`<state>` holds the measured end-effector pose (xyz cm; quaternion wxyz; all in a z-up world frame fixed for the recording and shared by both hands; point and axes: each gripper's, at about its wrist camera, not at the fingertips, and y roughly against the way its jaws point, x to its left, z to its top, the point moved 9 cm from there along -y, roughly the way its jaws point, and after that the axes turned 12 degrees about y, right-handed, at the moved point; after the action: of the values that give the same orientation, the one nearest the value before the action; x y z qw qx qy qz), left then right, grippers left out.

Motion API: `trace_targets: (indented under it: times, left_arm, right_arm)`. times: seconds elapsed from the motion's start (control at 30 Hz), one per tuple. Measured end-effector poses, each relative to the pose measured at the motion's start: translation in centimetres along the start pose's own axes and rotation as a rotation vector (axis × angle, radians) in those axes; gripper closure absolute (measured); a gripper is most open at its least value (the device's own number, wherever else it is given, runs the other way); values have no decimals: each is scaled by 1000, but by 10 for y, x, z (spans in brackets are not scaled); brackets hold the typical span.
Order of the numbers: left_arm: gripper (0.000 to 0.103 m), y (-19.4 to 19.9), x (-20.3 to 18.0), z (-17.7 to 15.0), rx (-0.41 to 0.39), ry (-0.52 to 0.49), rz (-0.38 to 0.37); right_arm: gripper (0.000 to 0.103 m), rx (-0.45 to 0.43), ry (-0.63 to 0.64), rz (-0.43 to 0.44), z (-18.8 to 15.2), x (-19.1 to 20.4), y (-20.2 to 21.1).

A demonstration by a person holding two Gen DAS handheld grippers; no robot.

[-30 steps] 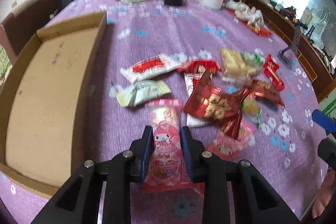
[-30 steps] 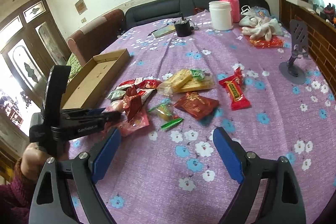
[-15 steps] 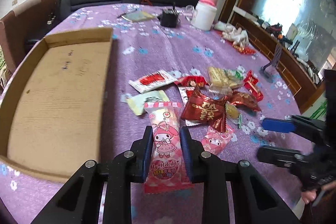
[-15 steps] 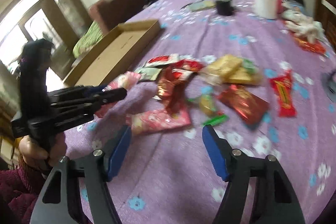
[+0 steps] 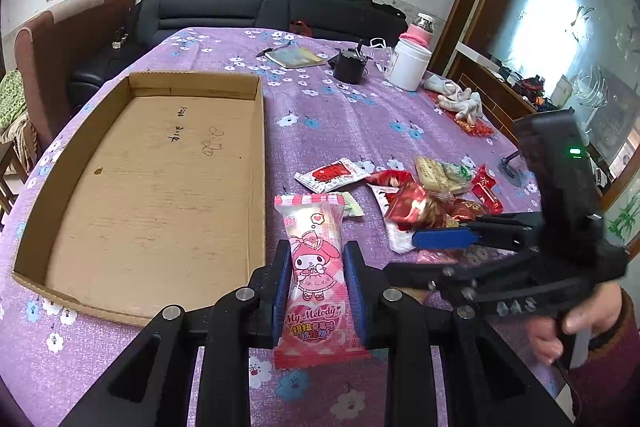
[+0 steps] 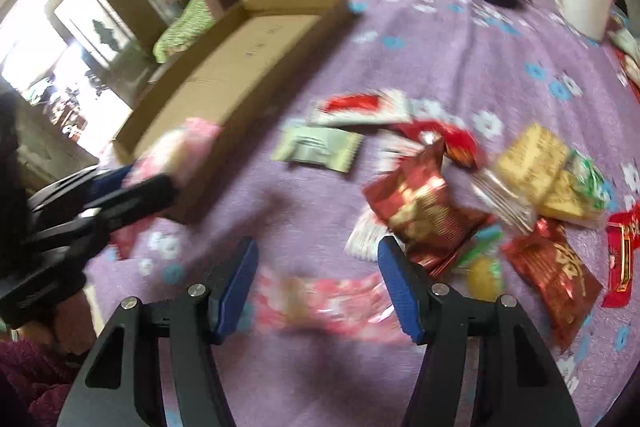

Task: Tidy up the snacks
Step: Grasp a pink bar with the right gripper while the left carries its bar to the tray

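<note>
Pink snack in our left grip, right one lowering over the pile

On the left sits the shallow brown cardboard tray (image 5: 152, 187) on the purple flowered tablecloth (image 5: 340, 115). Just right of its wall, our left gripper (image 5: 317, 279) is clamped on the pink My Melody cartoon snack packet (image 5: 316, 267), lifted off the cloth. Further right, our right gripper (image 6: 316, 283) has its jaws parted but just been closing, straddling a blurry pink-and-white wrapped packet (image 6: 328, 303) without pinching it, beside the red foil snack bag (image 6: 420, 215).
</note>
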<state>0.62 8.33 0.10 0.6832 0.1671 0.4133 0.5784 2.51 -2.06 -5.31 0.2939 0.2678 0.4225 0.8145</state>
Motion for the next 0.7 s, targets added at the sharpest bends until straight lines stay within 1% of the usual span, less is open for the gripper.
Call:
trace_targets:
  times: [0.13, 0.23, 0.27, 0.3, 0.4, 0.53, 0.57, 0.6, 0.63, 0.7]
  left_arm:
    - [76, -1, 1, -1, 3, 0, -6]
    - [76, -1, 1, -1, 2, 0, -15]
    - [76, -1, 0, -1, 2, -2, -18]
    - [76, -2, -1, -1, 2, -3, -20]
    - [76, -4, -4, 0, 4, -7, -25]
    - [76, -2, -6, -2, -3, -18, -18]
    - [76, -1, -5, -2, -10, -22, -10]
    - [76, 1, -4, -1, -16, -27, -3]
    - [76, 3, -2, 0, -25, -30, 6]
    - [76, 6, 2, 1, -36, -26, 16]
  right_arm:
    - [41, 43, -22, 17, -23, -7, 8]
    - [41, 77, -4, 87, -44, 8, 19]
    - [41, 80, 22, 103, -50, 15, 23]
    - [41, 77, 58, 91, -53, 21, 27]
    - [41, 60, 127, -2, -53, 25, 32]
    - [42, 38, 127, -38, -45, 20, 21]
    - [50, 42, 138, -55, -43, 21, 16]
    - [66, 49, 150, -69, -42, 22, 12]
    - [68, 59, 159, -85, -42, 24, 7]
    - [69, 41, 173, -121, -40, 28, 7]
